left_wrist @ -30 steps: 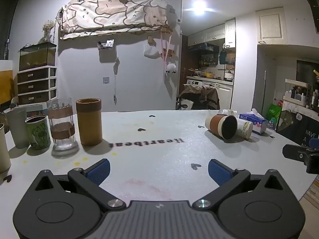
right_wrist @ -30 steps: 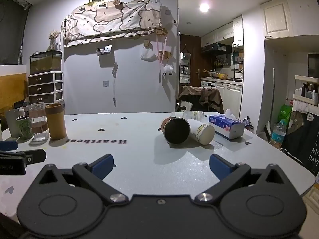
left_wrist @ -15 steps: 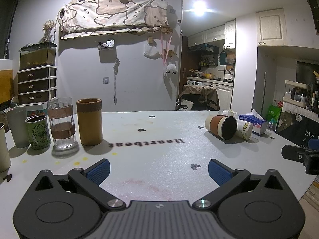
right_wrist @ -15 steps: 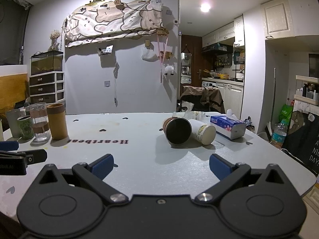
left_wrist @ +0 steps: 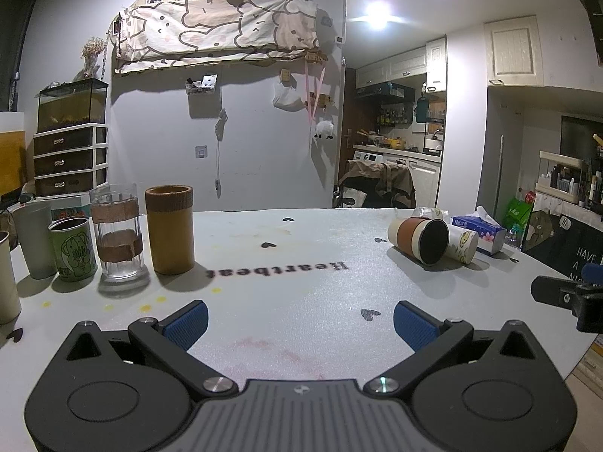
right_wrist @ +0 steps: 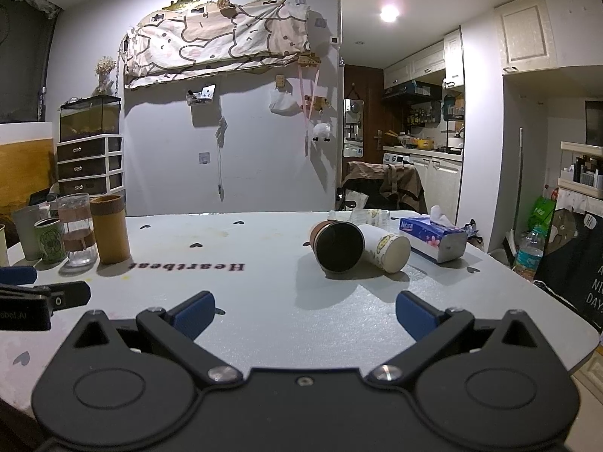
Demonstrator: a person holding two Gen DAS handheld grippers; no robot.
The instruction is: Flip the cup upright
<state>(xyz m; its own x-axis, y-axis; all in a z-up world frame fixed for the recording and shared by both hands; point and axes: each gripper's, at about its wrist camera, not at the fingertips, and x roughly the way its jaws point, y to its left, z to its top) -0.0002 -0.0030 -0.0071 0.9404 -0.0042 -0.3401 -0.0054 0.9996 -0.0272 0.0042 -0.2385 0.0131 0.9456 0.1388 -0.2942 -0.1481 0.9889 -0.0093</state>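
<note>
A brown-sleeved paper cup (right_wrist: 336,245) lies on its side on the white table (right_wrist: 286,301), its dark mouth towards me; it also shows in the left wrist view (left_wrist: 418,239). A white cup with a yellow print (right_wrist: 384,250) lies on its side against it, seen too in the left wrist view (left_wrist: 462,244). My right gripper (right_wrist: 304,312) is open and empty, a short way in front of the lying cups. My left gripper (left_wrist: 300,320) is open and empty over the table's near middle, far left of those cups.
Several upright cups stand at the left: a tan cylinder (left_wrist: 169,240), a glass with brown bands (left_wrist: 117,236), a green printed cup (left_wrist: 73,248) and a grey cup (left_wrist: 34,239). A tissue box (right_wrist: 437,238) lies right of the lying cups. The table edge (right_wrist: 557,301) curves at the right.
The right gripper has moved a little forward towards the lying cups. The left gripper has barely moved.
</note>
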